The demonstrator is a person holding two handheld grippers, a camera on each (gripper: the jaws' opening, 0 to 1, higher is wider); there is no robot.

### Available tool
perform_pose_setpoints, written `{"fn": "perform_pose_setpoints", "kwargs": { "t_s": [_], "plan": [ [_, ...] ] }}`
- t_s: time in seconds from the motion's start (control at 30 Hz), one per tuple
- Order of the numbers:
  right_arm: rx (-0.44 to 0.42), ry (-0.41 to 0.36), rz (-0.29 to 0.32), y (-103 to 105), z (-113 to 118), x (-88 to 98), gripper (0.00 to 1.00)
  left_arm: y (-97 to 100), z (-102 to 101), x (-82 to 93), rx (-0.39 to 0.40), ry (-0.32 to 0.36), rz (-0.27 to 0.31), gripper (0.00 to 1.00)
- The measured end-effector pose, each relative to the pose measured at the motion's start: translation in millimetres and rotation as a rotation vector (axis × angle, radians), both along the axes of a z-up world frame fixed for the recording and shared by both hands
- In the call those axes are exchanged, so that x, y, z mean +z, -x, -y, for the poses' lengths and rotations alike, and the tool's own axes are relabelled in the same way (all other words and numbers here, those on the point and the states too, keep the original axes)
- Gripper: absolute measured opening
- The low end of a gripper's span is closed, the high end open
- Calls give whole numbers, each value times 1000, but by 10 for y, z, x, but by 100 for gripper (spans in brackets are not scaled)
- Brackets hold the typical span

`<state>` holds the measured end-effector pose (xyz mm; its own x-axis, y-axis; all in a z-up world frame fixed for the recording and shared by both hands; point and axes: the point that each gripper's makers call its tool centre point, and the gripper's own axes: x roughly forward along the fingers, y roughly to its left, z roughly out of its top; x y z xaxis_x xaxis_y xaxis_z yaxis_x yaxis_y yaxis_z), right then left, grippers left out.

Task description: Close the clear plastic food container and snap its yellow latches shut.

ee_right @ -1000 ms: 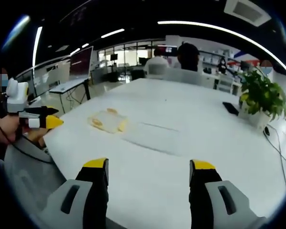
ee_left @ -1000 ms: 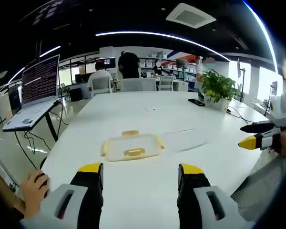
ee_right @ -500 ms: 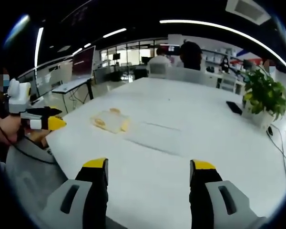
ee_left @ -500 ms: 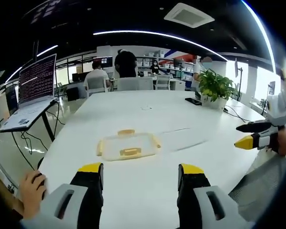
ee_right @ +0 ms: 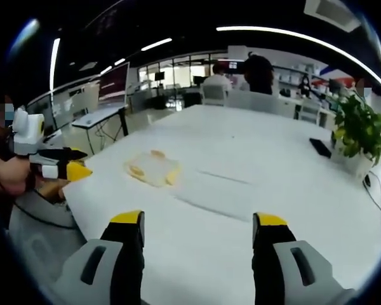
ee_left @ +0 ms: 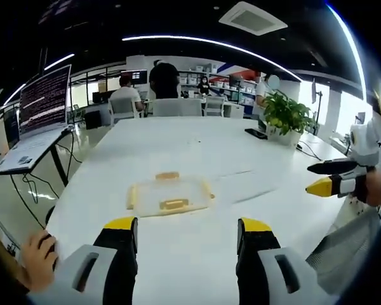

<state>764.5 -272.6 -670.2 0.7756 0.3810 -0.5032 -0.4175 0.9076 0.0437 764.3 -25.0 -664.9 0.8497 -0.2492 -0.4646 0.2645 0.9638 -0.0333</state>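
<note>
A clear plastic food container (ee_left: 169, 194) with yellow latches lies flat on the white table (ee_left: 178, 146), its lid resting on top. My left gripper (ee_left: 187, 230) is open, its yellow-tipped jaws just short of the container. In the right gripper view the container (ee_right: 153, 169) sits far off to the left, and my right gripper (ee_right: 197, 223) is open over bare table. The right gripper (ee_left: 327, 178) also shows at the right of the left gripper view, and the left gripper (ee_right: 60, 163) at the left of the right gripper view.
A potted plant (ee_left: 286, 117) and a dark phone (ee_left: 261, 135) stand at the table's far right. A laptop (ee_left: 41, 117) sits on a stand left of the table. People sit at the far end near chairs (ee_left: 181, 109). A hand (ee_left: 35, 251) rests at the near left edge.
Both cameras have shifted slightly; the container now looks a little closer in the right gripper view. Both grippers stay open and the container has not moved.
</note>
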Motion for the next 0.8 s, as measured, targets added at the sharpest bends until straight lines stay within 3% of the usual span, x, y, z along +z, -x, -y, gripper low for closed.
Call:
{"fn": "perform_pose_setpoints", "kwargs": {
  "t_s": [0.8],
  "plan": [
    [132, 41, -31, -218, -253, -21, 64, -272, -41, -46, -113, -71, -15, 56]
  ]
}}
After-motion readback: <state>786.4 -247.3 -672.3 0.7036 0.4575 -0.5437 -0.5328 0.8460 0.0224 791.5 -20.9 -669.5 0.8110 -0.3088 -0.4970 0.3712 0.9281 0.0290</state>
